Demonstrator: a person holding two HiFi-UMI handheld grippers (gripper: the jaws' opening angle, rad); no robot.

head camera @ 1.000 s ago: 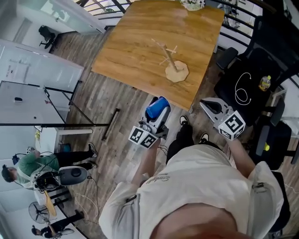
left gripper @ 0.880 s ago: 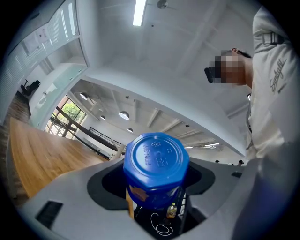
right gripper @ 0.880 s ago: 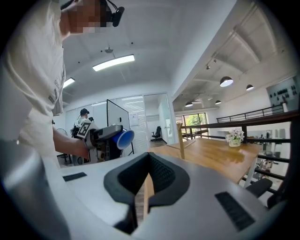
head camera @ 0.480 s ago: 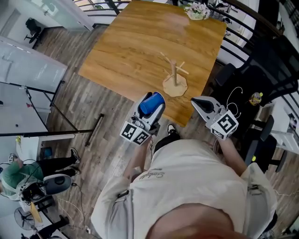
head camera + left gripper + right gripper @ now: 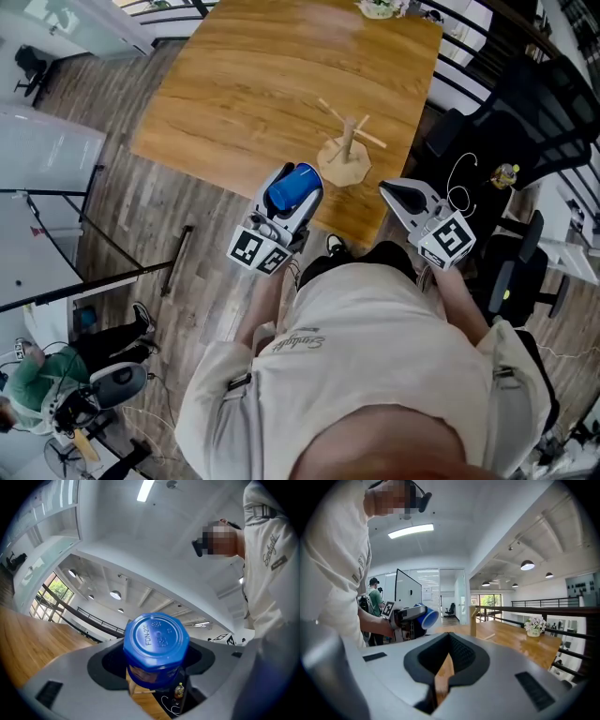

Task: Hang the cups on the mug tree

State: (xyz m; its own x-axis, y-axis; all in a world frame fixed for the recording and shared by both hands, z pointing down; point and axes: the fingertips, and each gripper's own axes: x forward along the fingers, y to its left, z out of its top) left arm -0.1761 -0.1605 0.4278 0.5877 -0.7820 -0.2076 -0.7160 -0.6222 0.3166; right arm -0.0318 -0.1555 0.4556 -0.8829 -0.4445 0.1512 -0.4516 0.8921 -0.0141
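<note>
1. The fingers of my left gripper [image 5: 294, 195] are clamped on the blue cup [image 5: 156, 641], one on each side of its body. Nothing else is between them.
2. The cup lies along the fingers, its moulded base turned back toward my gripper's camera and its open mouth pointing ahead. I think this hold is meant to let the far end reach a peg first. I cannot see a handle in any view, so I cannot say which way it faces.
3. The cup is in the air over the near edge of the wooden surface [image 5: 234, 84], just beside the mug tree [image 5: 347, 148] on its left. It touches neither.
4. The mug tree stands upright near that edge on its flat base, and all the pegs I can see are bare. They slant upward from the post, which should stop a hung cup from sliding off. No cup is hung yet, so the task looks barely begun.
5. My right gripper [image 5: 396, 193] has its fingers drawn together on nothing, with only a sliver of wood showing through the slit. It hovers off the near right of the tree, apart from it. I judge it is kept there to steady the light base if needed.
6. The next move needs the cup turned to suit a peg's slope. A knock against the post could tip the tree.
</note>
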